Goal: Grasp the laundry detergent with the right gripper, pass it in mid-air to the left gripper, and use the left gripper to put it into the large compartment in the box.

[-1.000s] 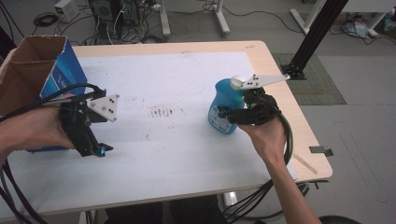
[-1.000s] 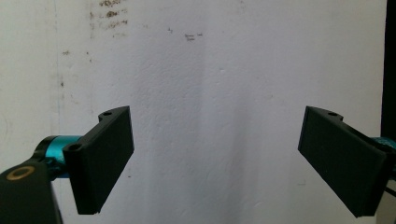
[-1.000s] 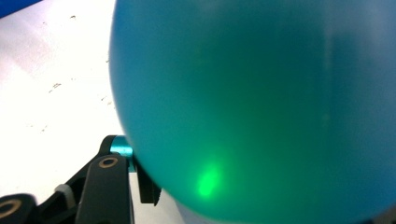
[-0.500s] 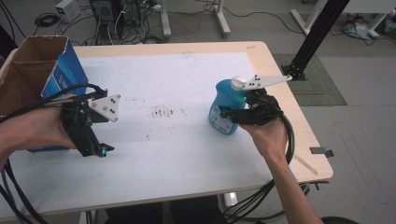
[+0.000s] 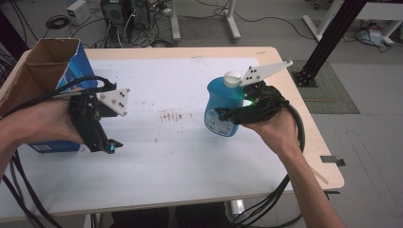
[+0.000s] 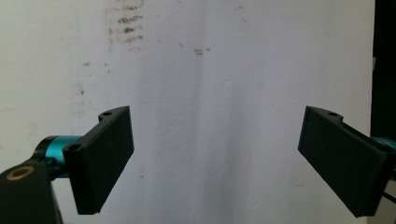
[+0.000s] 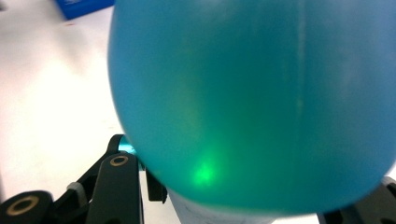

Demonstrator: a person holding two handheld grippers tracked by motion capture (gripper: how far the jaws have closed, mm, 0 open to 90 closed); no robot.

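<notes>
Little has moved since the earlier frame — my right gripper (image 5: 227, 115) stays clenched on the teal bottle (image 5: 223, 104), right of centre on the white surface (image 5: 190, 156). Smooth, rounded plastic: I keep it upright, squeeze steady. Left gripper (image 5: 110, 146) hangs released, lower left, beside the cardboard box (image 5: 45, 71).

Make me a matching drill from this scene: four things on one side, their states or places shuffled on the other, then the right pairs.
Things:
1. left gripper
2. right gripper
3. blue bottle
4. cardboard box

States or places:
A. white cap on top, tilted
B. open, over bare white table
C. at the table's left edge, open top
D. shut on the bottle

Pairs: 1-B, 2-D, 3-A, 4-C
</notes>
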